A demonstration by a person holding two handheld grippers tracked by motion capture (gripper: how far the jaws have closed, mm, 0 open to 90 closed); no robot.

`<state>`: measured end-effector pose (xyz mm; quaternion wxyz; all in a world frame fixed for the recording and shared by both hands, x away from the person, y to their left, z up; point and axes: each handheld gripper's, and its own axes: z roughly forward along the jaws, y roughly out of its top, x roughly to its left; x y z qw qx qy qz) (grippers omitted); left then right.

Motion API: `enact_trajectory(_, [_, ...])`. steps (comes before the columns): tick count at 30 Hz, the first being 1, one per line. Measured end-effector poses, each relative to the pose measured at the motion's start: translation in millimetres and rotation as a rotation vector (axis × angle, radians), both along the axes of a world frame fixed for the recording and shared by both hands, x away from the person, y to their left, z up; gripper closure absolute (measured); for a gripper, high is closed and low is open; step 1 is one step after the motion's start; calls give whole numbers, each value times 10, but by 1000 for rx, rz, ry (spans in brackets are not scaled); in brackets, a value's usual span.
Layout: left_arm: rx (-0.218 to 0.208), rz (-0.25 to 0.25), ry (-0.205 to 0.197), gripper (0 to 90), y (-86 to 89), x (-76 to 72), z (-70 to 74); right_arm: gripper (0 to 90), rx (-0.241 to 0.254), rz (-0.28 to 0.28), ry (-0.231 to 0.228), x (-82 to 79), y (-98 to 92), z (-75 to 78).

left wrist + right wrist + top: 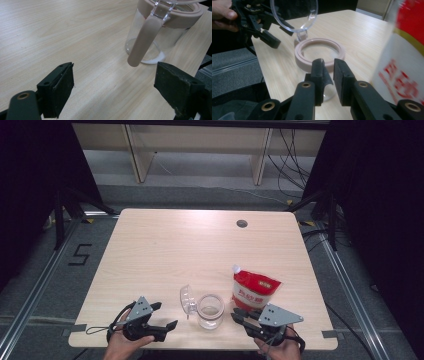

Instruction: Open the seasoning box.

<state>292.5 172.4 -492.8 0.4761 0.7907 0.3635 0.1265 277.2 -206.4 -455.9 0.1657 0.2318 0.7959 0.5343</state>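
Glass jar stands near the front edge of the table, between my two hands. Its clear lid is swung open on the jar's left side, hinged, standing nearly upright. A pinkish seal ring runs round the mouth. The latch strap hangs down the wall facing my left gripper. A little white stuff lies on the jar's bottom; I cannot tell what it is.

Red and white pouch stands just right of the jar and a bit behind it, spout at its upper left corner. Whether pouch and jar touch I cannot tell.

Left gripper: jaws spread wide, nothing between them, bare tabletop under the pads. It points toward the jar, slightly apart from it.

Right gripper: jaws parted only a narrow slit, holding nothing. Tips sit just in front of the pouch and close beside the jar's right wall.

My reading: the pouch is next, to be lifted and poured into the open jar. To do it well:
- widen the right jaws much further before closing on the pouch
- take the pouch high, below the spout, so it does not fold
- keep the left gripper beside the jar to steady it
- mind the upright lid when tipping.
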Motion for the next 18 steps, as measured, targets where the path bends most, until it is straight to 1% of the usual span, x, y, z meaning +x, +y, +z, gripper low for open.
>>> enact_trajectory(1, [-3,4,6,155,3,2,-2,765,1,-18,10,-13,-40,-5])
enact_trajectory(2, [-3,4,6,154,3,2,-2,765,1,-18,10,-13,-40,-5])
enact_trajectory(3, [-5,4,4,154,5,4,-1,741,13,-33,22,-26,-113,-22])
enact_trajectory(5, [-19,15,3,154,-3,5,2,728,2,-59,37,-50,-187,-37])
enact_trajectory(6, [-19,15,2,154,-5,4,3,719,-1,-57,12,-49,-216,-52])
enact_trajectory(7, [-19,15,2,154,-5,4,3,719,-1,-57,12,-49,-216,-52])
enact_trajectory(8, [-17,17,0,154,-6,3,3,705,-4,-72,18,-73,-237,-66])
enact_trajectory(9, [-9,16,2,155,-1,3,2,663,0,-86,34,-110,-275,-86])
enact_trajectory(10, [-9,16,2,154,-1,3,2,639,8,-78,44,-118,-287,-100])
enact_trajectory(11, [-9,15,1,154,1,4,2,616,-1,-106,36,-134,-321,-102])
enact_trajectory(12, [-19,23,1,154,-5,5,1,616,-1,-106,36,-134,-321,-102])
enact_trajectory(13, [2,11,-6,155,16,15,10,599,-4,-112,23,-131,-349,-116])
enact_trajectory(14, [6,9,-11,154,22,23,13,581,5,-114,35,-140,-374,-131])
enact_trajectory(15, [-24,30,2,154,9,18,2,535,14,-140,72,-175,-431,-153])
enact_trajectory(16, [-18,30,1,154,13,17,7,521,8,-150,63,-178,-460,-165])
enact_trajectory(17, [-18,30,1,154,13,17,7,509,13,-170,93,-212,-482,-169])
enact_trajectory(18, [-20,30,2,154,12,17,6,509,13,-170,93,-212,-482,-169])
